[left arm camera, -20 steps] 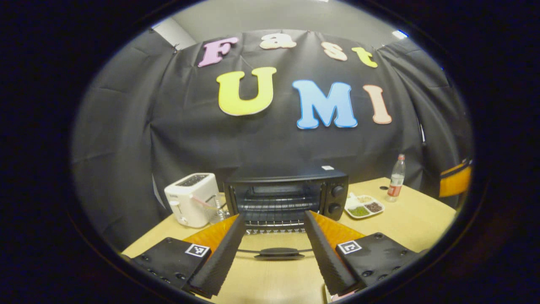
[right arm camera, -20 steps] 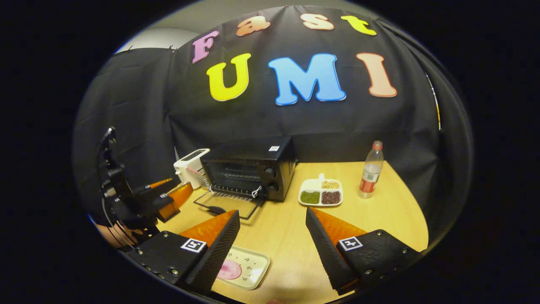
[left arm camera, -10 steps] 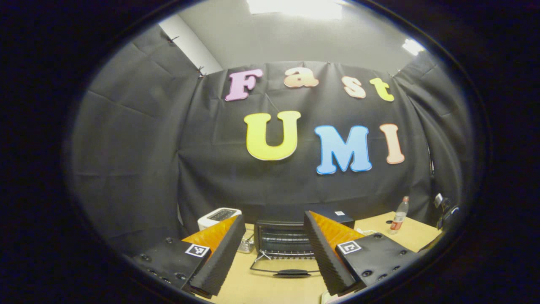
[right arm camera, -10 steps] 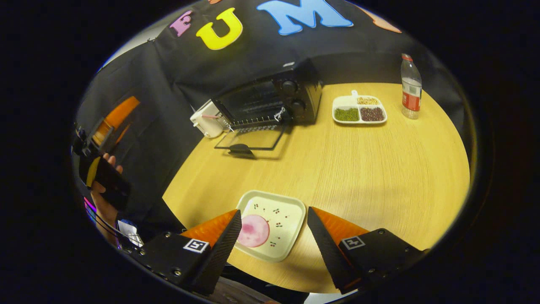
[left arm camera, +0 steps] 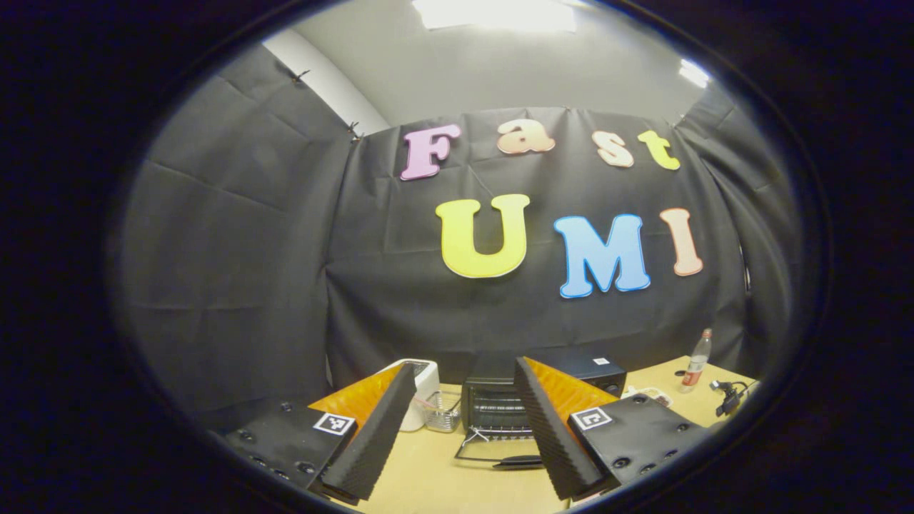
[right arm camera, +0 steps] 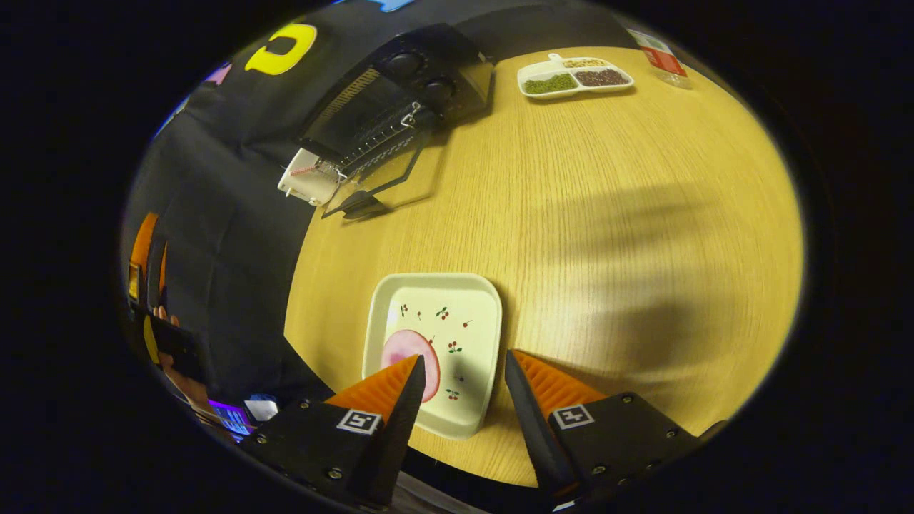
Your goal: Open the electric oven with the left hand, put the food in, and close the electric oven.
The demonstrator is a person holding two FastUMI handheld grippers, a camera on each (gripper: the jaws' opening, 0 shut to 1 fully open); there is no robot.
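The black electric oven [left arm camera: 500,403] stands at the back of the table with its glass door [left arm camera: 493,457] folded down flat. My left gripper [left arm camera: 460,371] is open and held well back from the oven, with nothing between its fingers. In the right gripper view the oven [right arm camera: 400,86] and its lowered door [right arm camera: 385,178] lie far off at the upper left. A square cream plate [right arm camera: 457,321] carrying a round pink piece of food [right arm camera: 400,346] sits at the table's near edge. My right gripper [right arm camera: 463,357] is open just above the plate's near half.
A white toaster [left arm camera: 423,392] stands left of the oven. A sectioned dish of beans [right arm camera: 575,75] and a plastic bottle [right arm camera: 660,57] sit at the far right of the wooden table [right arm camera: 607,250]. A hand [right arm camera: 178,371] holds the left gripper [right arm camera: 146,271] off the table's left side.
My left gripper has pulled back from the oven and tilted upward. My right gripper has tipped down and come close over the plate, its fingers a little nearer together.
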